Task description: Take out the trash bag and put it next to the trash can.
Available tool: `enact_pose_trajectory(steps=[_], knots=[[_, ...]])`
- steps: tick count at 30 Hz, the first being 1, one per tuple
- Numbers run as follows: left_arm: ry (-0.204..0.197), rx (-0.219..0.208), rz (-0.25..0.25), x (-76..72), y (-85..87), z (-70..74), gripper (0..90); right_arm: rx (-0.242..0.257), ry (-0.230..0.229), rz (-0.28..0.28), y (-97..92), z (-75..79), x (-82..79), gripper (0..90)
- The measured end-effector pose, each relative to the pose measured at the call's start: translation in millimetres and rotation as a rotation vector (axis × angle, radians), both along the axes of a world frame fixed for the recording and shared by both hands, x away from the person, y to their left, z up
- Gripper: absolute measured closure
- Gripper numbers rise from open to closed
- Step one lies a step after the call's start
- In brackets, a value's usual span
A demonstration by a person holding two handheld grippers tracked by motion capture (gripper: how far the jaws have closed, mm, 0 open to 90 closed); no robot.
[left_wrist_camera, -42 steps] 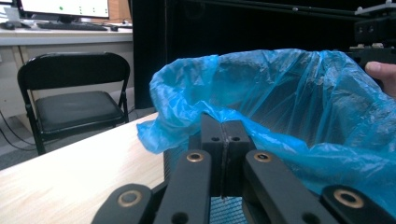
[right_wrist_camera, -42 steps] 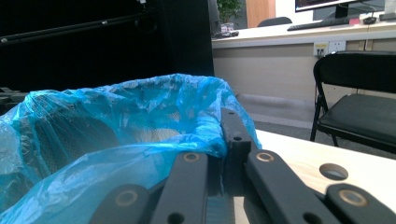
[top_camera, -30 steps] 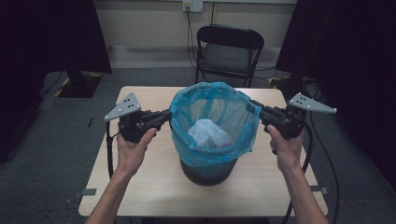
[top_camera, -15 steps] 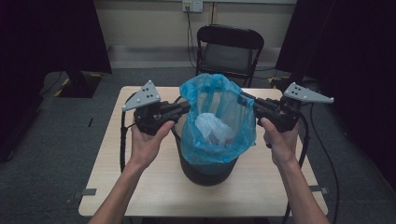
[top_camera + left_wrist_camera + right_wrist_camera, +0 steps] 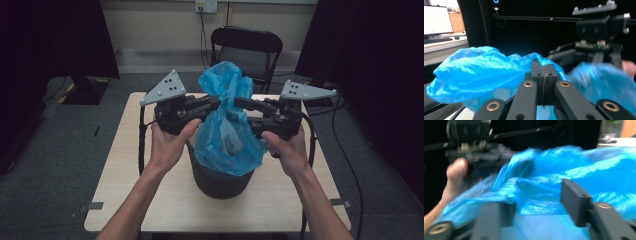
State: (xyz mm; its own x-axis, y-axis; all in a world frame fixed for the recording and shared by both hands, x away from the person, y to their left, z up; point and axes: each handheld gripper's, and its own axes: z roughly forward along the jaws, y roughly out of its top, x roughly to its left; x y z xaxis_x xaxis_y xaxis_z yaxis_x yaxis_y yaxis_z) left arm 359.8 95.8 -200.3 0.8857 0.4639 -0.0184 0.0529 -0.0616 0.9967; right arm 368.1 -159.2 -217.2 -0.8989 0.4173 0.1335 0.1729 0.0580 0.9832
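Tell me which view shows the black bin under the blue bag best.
The high view: the black bin stands on the table, its lower wall visible below the blue bag gathered above it. The left gripper view offers crumpled bag plastic around shut jaws; the right gripper view offers blurred plastic between spread jaws.

A light wooden table (image 5: 125, 170) stands on grey carpet (image 5: 50, 165). A black bin (image 5: 220, 182) lined with a blue plastic bag (image 5: 227, 135) stands directly on it, near its middle.

A lab: black curtains (image 5: 55, 35); folding chair (image 5: 247, 50); computer monitor (image 5: 437, 20).
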Motion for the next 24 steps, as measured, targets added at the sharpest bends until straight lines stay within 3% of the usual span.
enact_pose_trajectory(steps=[3, 5, 6, 7, 8, 9, 11, 13, 16, 18, 21, 24], knots=[[0.004, 0.006, -0.01, 0.9, -2.9, 1.8, 89.9, -0.018, -0.006, -0.015, 10.4, -2.3, -1.1, 36.7], [0.022, -0.012, -0.044, 1.0, -4.9, 1.8, 89.8, -0.04, -0.016, -0.025, 17.9, -2.2, 0.2, 36.4], [0.018, -0.001, -0.048, 0.6, -6.6, 1.8, 89.8, -0.045, -0.017, -0.027, 20.2, -1.9, 0.8, 36.5], [0.021, 0.009, -0.057, 0.3, -8.8, 1.4, 89.4, -0.049, -0.018, -0.029, 22.7, -1.5, 1.8, 39.7], [0.021, 0.011, -0.057, 0.5, -9.1, 1.1, 87.8, -0.054, -0.023, -0.033, 25.5, -0.5, 3.0, 54.1], [0.022, 0.008, -0.055, 0.8, -8.4, 1.0, 86.3, -0.059, -0.032, -0.014, 26.4, -0.3, 3.7, 62.1], [0.02, -0.001, -0.027, 1.0, -3.9, 1.2, 75.3, -0.065, -0.046, -0.004, 27.6, -0.4, 3.7, 80.3], [0.022, -0.008, -0.008, 1.2, 0.7, 0.6, 59.3, -0.068, -0.047, -0.01, 27.4, 0.1, 3.1, 88.4], [0.03, -0.022, 0.019, 1.2, 10.9, -3.1, 44.8, -0.069, -0.051, -0.043, 24.3, 3.2, 3.6, 90.0], [0.028, -0.024, 0.022, 1.5, 14.8, -7.3, 35.2, -0.044, -0.047, -0.07, 19.0, 8.7, 5.0, 90.0], [0.037, -0.003, 0.022, 4.3, 10.6, -12.7, 27.5, -0.01, -0.054, -0.084, 14.7, 17.1, 5.2, 90.0], [0.042, 0.032, 0.022, 7.6, -1.7, -16.1, 27.3, 0.034, -0.065, -0.103, 16.3, 28.1, 1.9, 90.0]])
